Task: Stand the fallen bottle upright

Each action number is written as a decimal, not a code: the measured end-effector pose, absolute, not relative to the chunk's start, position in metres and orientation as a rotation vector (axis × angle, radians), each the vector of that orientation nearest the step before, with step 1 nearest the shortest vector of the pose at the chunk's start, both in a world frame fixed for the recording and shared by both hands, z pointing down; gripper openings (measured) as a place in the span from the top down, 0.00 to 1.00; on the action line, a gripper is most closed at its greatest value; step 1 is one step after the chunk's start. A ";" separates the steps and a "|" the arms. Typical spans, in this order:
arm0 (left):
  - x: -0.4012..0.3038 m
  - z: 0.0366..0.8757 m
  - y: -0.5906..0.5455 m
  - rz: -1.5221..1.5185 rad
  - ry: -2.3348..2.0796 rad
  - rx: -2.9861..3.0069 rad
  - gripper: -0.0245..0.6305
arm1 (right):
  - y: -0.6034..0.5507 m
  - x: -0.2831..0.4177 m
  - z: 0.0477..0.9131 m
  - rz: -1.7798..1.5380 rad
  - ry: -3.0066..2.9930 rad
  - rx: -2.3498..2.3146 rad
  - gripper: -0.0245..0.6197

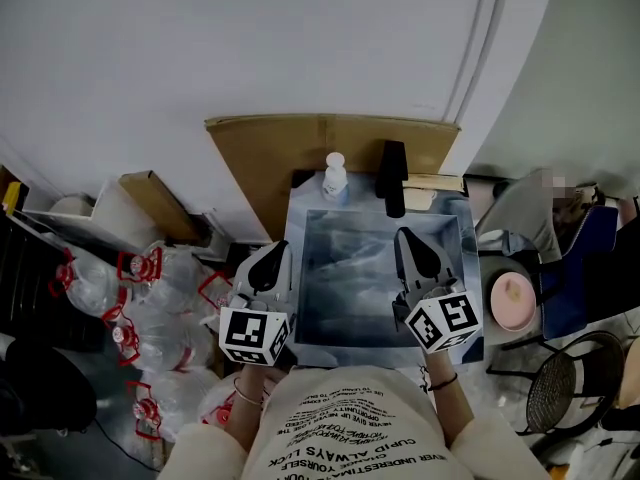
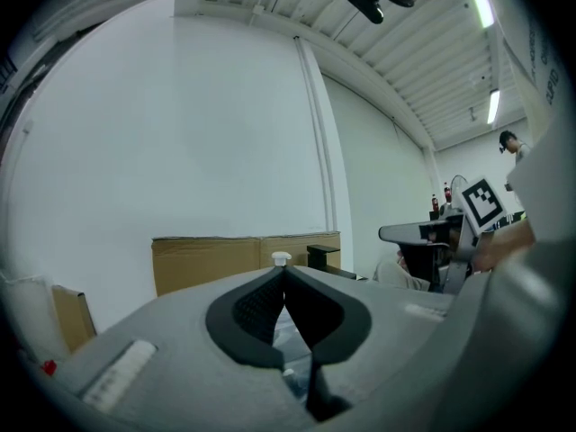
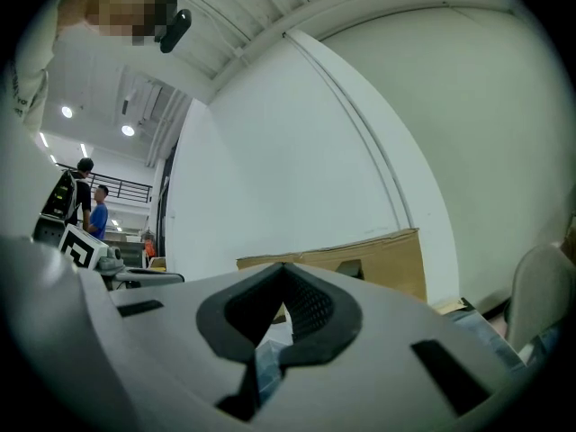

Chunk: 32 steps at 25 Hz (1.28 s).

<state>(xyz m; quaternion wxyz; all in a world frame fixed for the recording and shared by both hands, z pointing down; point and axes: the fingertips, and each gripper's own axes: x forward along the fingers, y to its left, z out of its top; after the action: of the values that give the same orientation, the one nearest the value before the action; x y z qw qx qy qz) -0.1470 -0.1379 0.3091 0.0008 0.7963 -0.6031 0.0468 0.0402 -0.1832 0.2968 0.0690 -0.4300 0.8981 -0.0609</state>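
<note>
A small clear bottle with a white cap stands upright at the far edge of the shiny grey table. My left gripper hovers over the table's near left edge, shut with nothing held. My right gripper hovers over the near right part, also shut and empty. Both are well short of the bottle. In the left gripper view the bottle's white cap peeks just over the closed tips of the left gripper. In the right gripper view the right gripper has its tips together against the cardboard behind.
A black upright block stands at the far edge, right of the bottle. A cardboard sheet leans on the wall behind. Several empty water jugs lie on the floor at left. A pink dish and a chair are at right.
</note>
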 end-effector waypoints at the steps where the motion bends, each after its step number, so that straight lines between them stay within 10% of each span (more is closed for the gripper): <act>1: -0.149 0.308 -0.138 0.144 -1.901 2.496 0.93 | -0.183 0.041 0.297 -0.184 2.700 -1.288 0.96; 32: -0.157 0.318 -0.144 0.182 -1.897 2.479 0.93 | -0.192 0.051 0.311 -0.223 2.673 -1.411 0.96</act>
<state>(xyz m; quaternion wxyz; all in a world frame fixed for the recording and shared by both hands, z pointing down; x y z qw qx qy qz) -0.1566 -0.1445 0.3179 0.0072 0.7928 -0.6067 0.0583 0.0513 -0.1921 0.3107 0.0554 -0.4649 0.8806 -0.0734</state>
